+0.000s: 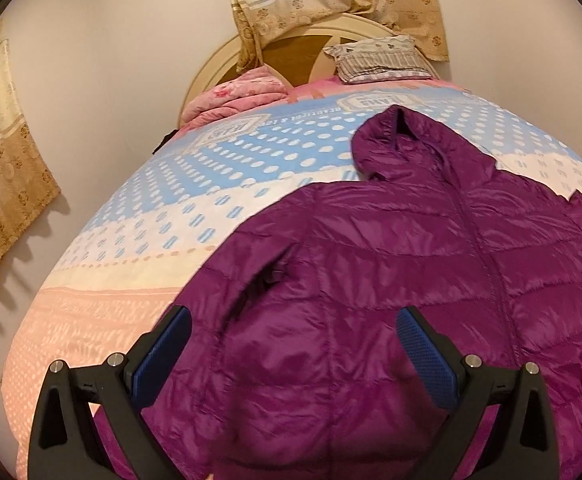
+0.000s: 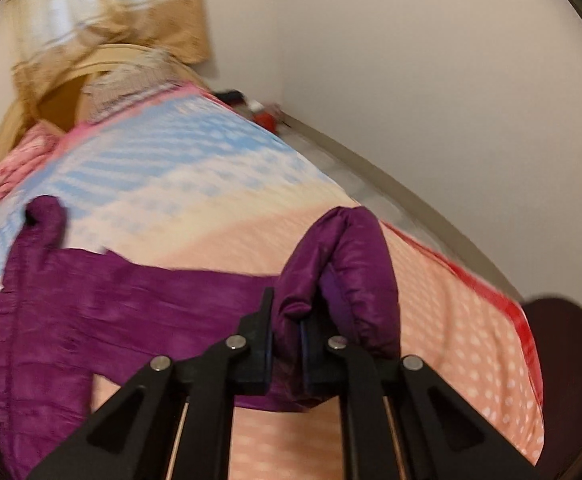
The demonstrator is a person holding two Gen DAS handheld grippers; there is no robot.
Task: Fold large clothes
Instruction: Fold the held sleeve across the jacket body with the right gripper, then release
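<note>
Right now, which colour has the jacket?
Purple jacket; the left wrist view shows it best.

Shiny purple puffy jacket point(image 1: 391, 280) on a blue, cream and pink dotted bed cover point(image 1: 151, 240); gold flowered curtains point(image 1: 331, 0).

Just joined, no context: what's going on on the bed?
A person holding a gripper in each hand is folding a purple puffer jacket spread on the bed. The right gripper is shut on the end of one sleeve, bunched up off the blanket. The left gripper is open above the jacket's lower body, holding nothing. No fold is laid yet; the hood points toward the pillow.
</note>
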